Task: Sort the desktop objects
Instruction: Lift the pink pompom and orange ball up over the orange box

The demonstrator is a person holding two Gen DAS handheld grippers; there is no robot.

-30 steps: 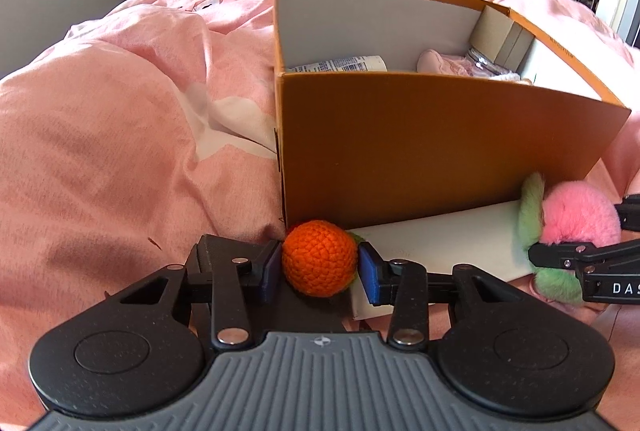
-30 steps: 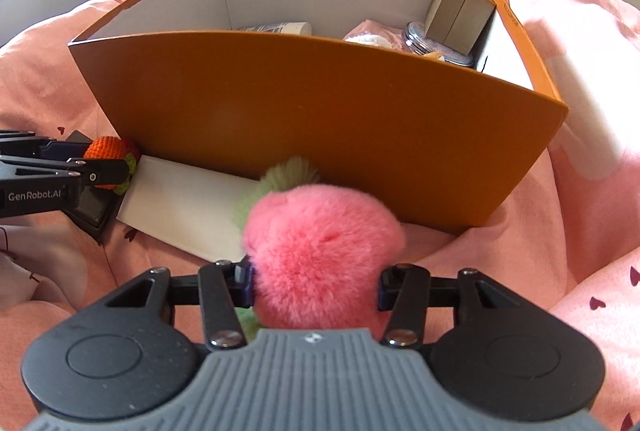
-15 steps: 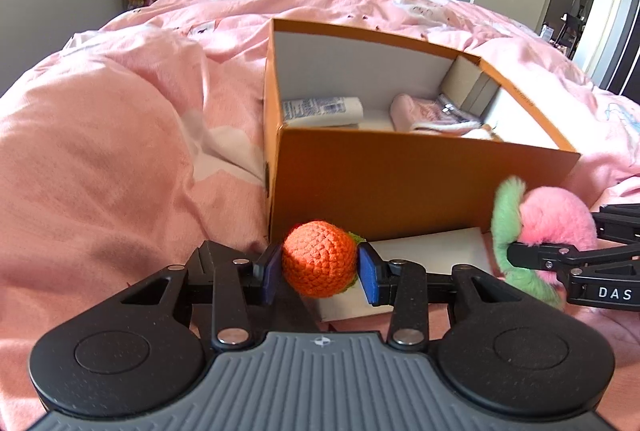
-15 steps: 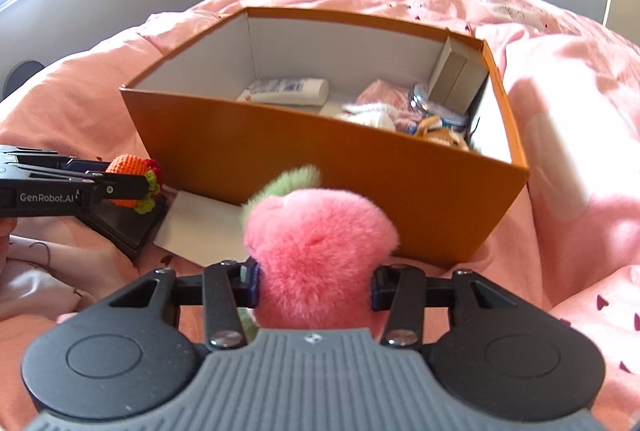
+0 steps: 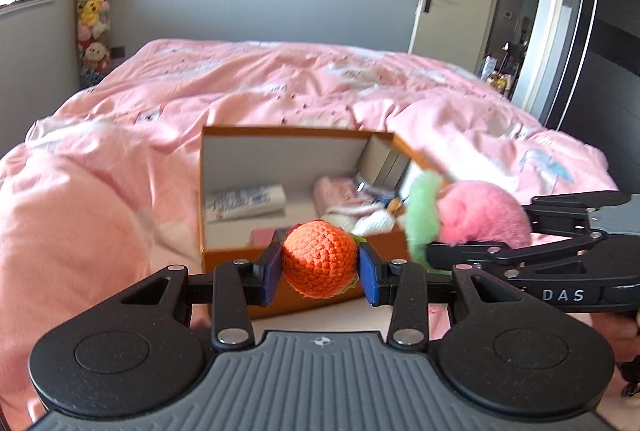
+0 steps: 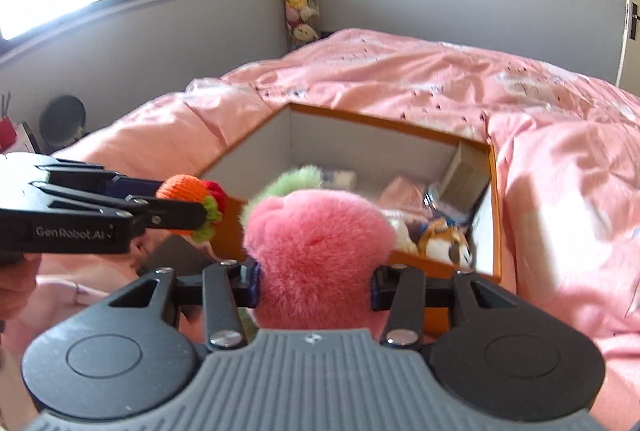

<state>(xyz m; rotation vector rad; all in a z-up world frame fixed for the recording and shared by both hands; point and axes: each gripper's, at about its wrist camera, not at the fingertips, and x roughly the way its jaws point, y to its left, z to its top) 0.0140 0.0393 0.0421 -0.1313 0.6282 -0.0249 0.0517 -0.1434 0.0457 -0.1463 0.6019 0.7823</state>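
Note:
My left gripper (image 5: 320, 273) is shut on an orange crocheted ball (image 5: 320, 258) with a green and red tuft. It also shows from the side in the right wrist view as the orange ball (image 6: 184, 189) in the left gripper (image 6: 176, 209). My right gripper (image 6: 314, 285) is shut on a fluffy pink plush (image 6: 316, 251) with a green fringe, seen too in the left wrist view as the pink plush (image 5: 480, 215). Both hang above the near wall of the open orange box (image 5: 236, 254), also the orange box (image 6: 494, 215).
Inside the box lie a white tube (image 5: 246, 201), pink cloth (image 5: 340, 193), a grey carton (image 5: 382, 161) and a small orange-and-white plush (image 6: 444, 243). The box rests on a pink quilt (image 5: 100, 199). A white card and a dark flat object lie in front of the box.
Both grippers have risen with their toys from quilt level to above the box's near wall. The view now looks down into the box, and more of the room shows.

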